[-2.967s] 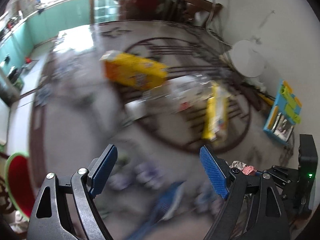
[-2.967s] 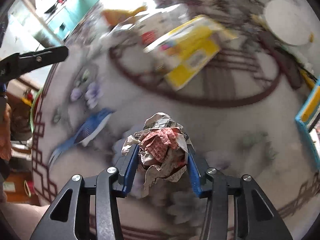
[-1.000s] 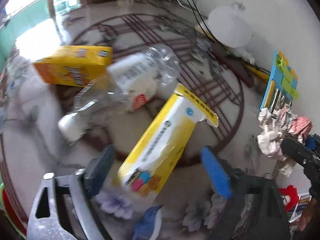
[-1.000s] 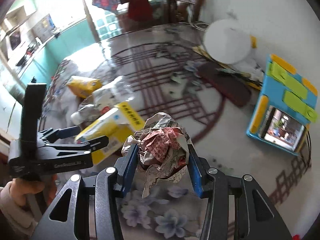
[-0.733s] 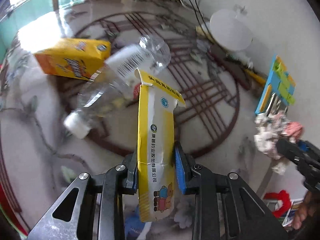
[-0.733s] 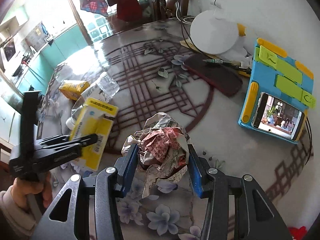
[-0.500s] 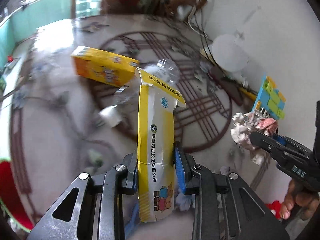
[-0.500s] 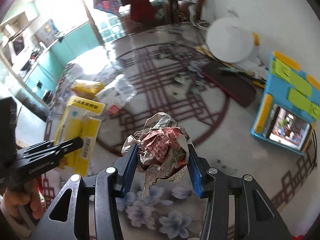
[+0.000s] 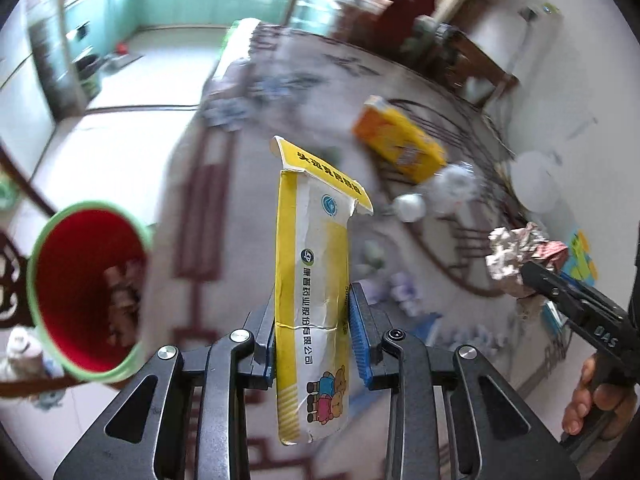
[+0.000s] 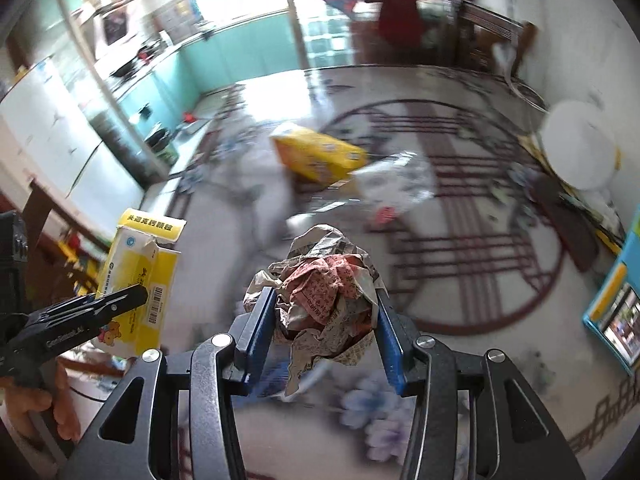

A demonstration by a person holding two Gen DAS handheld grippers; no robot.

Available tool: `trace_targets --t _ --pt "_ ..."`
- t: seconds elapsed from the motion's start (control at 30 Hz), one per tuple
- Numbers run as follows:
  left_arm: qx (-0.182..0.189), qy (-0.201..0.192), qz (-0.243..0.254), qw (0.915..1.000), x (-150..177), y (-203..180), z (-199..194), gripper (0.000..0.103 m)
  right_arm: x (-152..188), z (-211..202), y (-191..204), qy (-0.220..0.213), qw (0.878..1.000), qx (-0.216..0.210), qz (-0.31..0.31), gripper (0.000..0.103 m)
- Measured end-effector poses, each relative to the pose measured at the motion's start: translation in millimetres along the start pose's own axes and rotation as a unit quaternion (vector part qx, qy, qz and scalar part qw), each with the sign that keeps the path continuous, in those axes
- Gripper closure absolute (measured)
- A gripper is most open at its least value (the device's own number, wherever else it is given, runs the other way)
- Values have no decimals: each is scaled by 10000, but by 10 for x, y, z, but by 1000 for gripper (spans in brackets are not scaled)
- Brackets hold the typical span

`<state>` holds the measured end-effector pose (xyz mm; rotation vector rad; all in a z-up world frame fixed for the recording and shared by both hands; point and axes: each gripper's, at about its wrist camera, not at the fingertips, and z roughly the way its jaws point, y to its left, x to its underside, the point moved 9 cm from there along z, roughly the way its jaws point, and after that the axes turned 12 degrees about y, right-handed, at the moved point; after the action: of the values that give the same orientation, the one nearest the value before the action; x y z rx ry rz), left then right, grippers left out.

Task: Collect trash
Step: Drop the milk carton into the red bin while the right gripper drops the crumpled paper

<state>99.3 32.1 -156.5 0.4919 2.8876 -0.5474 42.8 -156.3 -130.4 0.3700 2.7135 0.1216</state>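
Off the table's (image 9: 224,240) left edge, where the red bin (image 9: 86,292) with the green rim stands lower than the tabletop, the left gripper (image 9: 312,336) clamps a torn yellow carton (image 9: 314,280) upright, while the right gripper (image 10: 326,320) is closed on a crumpled paper ball (image 10: 326,288) above the near edge. To drop cleanly, I would centre each piece over the bin's mouth before letting go, carton first. Chinese characters and cartoon bears show on the carton; I cannot read them reliably.
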Motion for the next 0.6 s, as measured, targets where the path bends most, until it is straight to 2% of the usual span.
trace_targets --t 0.1,0.6 --pt "-41 -53 -255 9997 76 289 -76 75 -14 22 302 -1 9997 -47 -255 57" --pt "-300 -276 -723 9965 279 1276 -441 74 -52 102 1632 -91 9936 -256 -1093 57"
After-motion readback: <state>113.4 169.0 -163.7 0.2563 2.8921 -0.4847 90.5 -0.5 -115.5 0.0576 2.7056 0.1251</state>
